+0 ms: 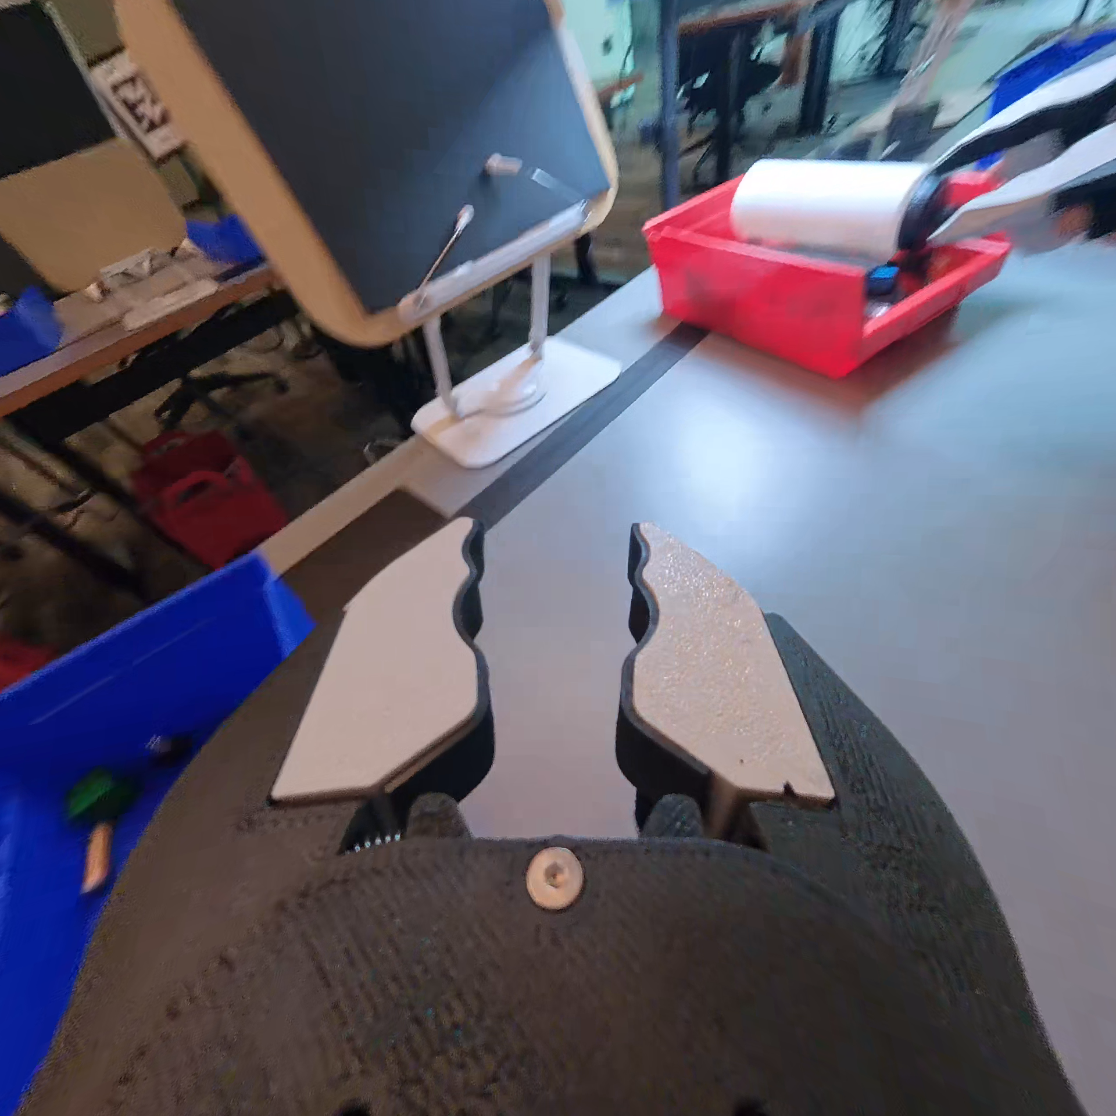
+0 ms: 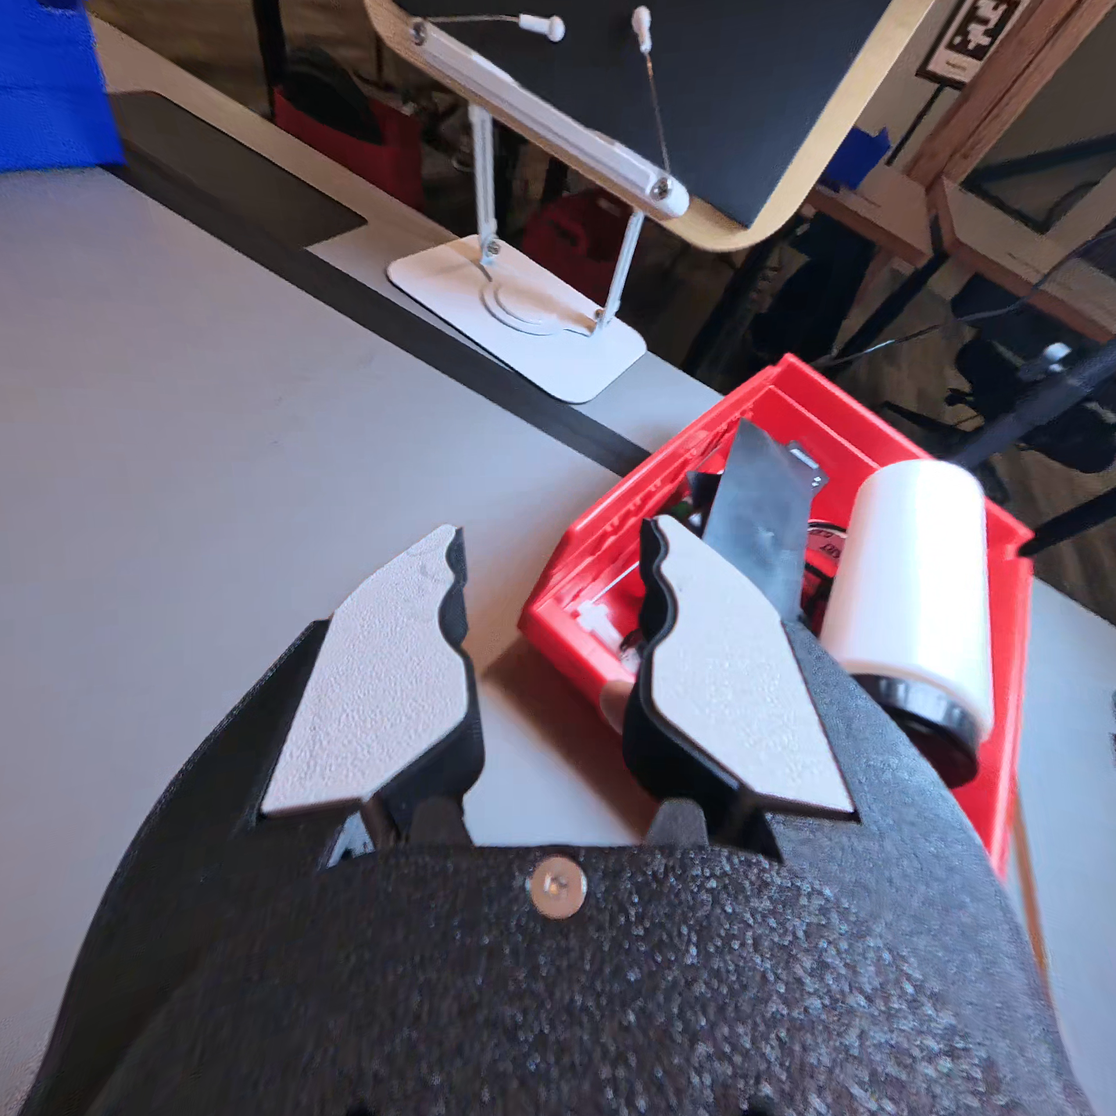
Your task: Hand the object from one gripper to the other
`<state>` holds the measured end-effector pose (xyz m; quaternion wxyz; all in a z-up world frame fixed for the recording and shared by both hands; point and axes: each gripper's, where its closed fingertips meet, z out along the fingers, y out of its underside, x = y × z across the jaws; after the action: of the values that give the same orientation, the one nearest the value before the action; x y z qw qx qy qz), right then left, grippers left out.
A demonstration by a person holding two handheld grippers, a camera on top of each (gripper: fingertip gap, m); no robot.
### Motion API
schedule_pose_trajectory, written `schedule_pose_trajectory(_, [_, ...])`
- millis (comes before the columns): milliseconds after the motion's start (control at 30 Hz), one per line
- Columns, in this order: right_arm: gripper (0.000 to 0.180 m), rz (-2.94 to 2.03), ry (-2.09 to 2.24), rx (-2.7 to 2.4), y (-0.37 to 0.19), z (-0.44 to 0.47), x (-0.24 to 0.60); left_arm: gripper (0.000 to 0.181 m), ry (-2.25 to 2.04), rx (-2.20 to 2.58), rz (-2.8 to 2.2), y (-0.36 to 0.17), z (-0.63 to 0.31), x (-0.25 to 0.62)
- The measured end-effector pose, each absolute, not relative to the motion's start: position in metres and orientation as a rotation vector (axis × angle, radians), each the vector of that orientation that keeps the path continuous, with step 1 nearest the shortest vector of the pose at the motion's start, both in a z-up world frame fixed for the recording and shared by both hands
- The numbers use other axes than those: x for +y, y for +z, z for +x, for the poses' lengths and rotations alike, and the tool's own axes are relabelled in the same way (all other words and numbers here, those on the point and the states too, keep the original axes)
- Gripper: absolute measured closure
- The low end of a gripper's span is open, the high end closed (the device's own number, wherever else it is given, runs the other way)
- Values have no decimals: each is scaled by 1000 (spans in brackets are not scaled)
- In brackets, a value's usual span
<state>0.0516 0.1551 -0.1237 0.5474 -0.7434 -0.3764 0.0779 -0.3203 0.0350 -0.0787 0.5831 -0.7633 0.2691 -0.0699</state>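
L tool [image 1: 555, 528]: spread, nothing betw fingers, bare tabletop [image 1: 845, 543] below. Blue bin [image 1: 151, 664] close on its left.
R tool [image 2: 552, 528]: spread too, empty.
Roll [image 2: 918, 574] (white, black end): just outside R tool's right finger, lying across red bin [image 2: 549, 628] ahead-right. Contact w/ tool unclear. From L tool, roll is far ahead-right.
Progress, my read: nothing done yet; pick, pass, release all left.
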Motion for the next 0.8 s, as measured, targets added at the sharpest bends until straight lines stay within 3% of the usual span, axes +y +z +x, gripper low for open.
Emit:
schedule_pose_trajectory(200, [126,-1717,384,-927,-156,68,98,124,63,664,-2118,-138,-428,-22])
schedule_pose_trajectory(333, [129,-1711,420,-937,-167,77,82,123,203,818,-2256,-179,-453,-46])
schedule_pose_trajectory(400, [134,-1716,440,-939,-171,76,80,129,279,922,-2286,-197,-450,-45])
schedule_pose_trajectory(500, [136,-1726,460,-944,-177,70,79,158,399,1053,-2253,-207,-432,-30])
schedule_pose_trajectory(800, [140,-1653,573,-921,-172,49,73,151,396,1066,-2109,-203,-330,53])
